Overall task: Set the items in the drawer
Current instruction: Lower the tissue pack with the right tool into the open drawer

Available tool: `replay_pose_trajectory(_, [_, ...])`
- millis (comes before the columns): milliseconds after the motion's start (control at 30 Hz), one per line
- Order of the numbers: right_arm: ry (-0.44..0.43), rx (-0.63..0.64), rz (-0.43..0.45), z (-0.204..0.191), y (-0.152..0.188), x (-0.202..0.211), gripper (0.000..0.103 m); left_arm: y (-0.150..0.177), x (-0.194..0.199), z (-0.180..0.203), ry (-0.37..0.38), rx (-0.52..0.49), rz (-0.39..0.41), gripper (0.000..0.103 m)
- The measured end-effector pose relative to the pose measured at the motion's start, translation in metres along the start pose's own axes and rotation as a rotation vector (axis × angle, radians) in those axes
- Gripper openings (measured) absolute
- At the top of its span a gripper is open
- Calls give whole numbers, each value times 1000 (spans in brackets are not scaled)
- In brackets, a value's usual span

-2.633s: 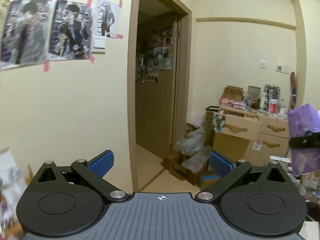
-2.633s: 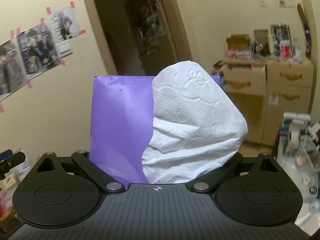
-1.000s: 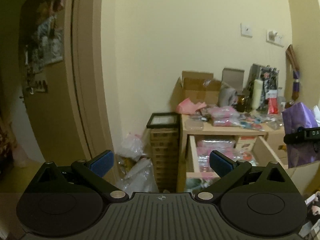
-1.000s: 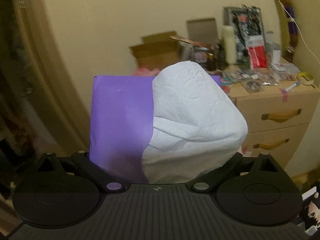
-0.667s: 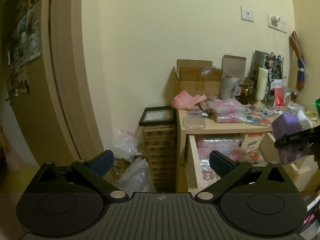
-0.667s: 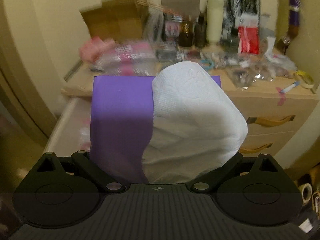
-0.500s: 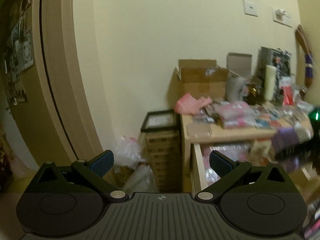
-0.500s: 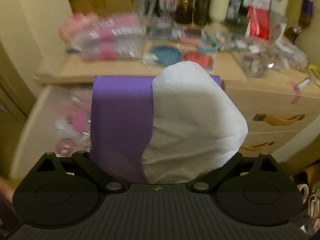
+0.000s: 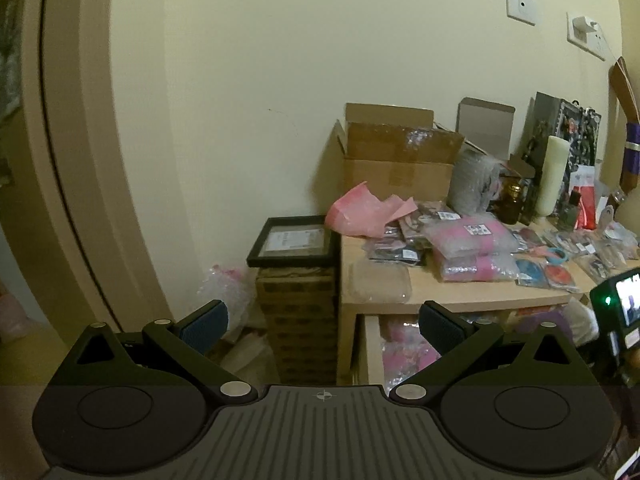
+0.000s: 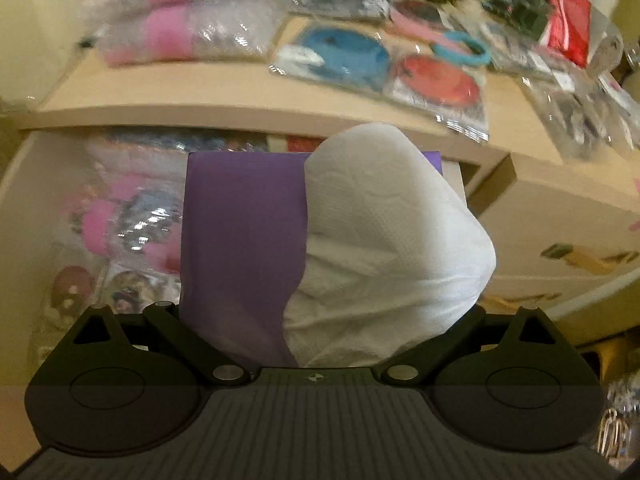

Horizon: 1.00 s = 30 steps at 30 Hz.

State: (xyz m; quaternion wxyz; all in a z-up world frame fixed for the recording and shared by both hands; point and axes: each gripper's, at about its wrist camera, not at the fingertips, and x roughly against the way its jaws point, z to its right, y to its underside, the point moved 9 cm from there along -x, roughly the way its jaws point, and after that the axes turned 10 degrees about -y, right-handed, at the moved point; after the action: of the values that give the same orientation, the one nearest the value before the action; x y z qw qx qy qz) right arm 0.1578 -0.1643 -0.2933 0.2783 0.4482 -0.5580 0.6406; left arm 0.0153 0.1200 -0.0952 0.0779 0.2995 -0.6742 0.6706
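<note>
- The dresser top (image 9: 460, 300) sits right of centre in the left wrist view, with the open drawer (image 9: 370, 350) directly under its left end.
- A cardboard box (image 9: 396, 152) stands at the top's back left corner.
- A framed picture (image 9: 294, 240) lies on stacked boxes (image 9: 296, 320) just left of the dresser.
- In the right wrist view, the tissue pack (image 10: 244, 240) fills the centre, in front of the drawer.

I can read no text — the white stickers on the pink packets (image 9: 476, 229) and the framed sheet (image 9: 294, 240) are too blurred.
</note>
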Motion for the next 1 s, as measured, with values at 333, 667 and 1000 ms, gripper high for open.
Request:
replay_pose_trajectory(333, [119,-2,-8,-2,-2,-9,100,-23,-31,6,75,-81,-2,103])
replay_pose_trajectory(667, [134,-34,37,-5,-12,8,101,-29,-51,8,119,-118,-14,103])
replay_pose_trajectory(1000, [84,18,139,-7,-24,67,101,-29,-60,10,131,-115,-31,103])
